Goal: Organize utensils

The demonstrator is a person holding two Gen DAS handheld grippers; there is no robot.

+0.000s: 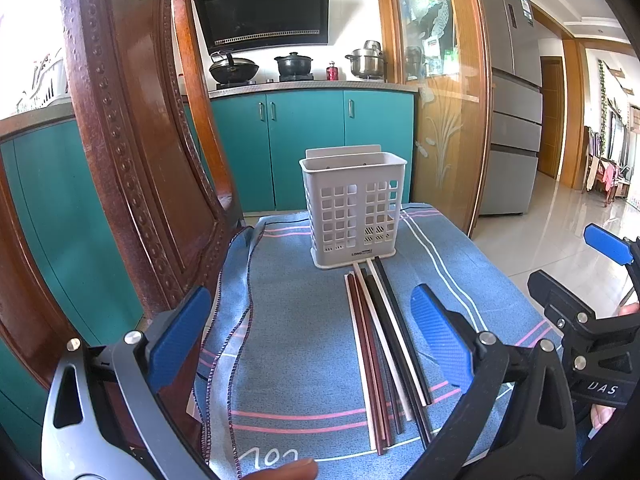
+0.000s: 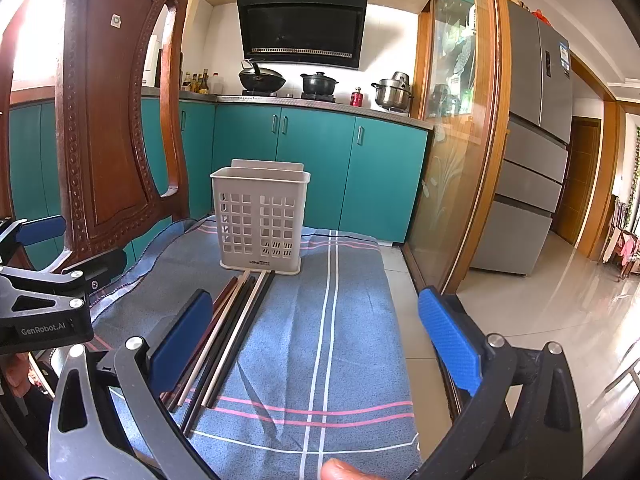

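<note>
well, both tools hang above a blue cloth (image 1: 304, 344) that covers the tabletop. left tool (image 1: 310, 328) has its jaws spread wide with nothing between them, and the right tool (image 2: 320, 336) is spread wide and empty too. each tool shows at the edge of the other's view.

chopsticks (image 1: 380, 344) lie in a loose bundle on the cloth, side by side, dark red, black and cream ones mixed. their far tips reach the foot of a white basket (image 1: 354, 208), touching it or just short of it; i cannot tell which. in the left view the bundle sits between the blue pads (image 1: 440, 336), nearer the right-side pad. in the right view the bundle runs past the left-side pad, partly hidden behind it.

basket stands upright at the far end of the cloth, its front a grid of square holes. a carved chair (image 2: 108, 112) rises at the left, by the cloth's edge. a fingertip (image 2: 340, 470) shows at the bottom of each view.
</note>
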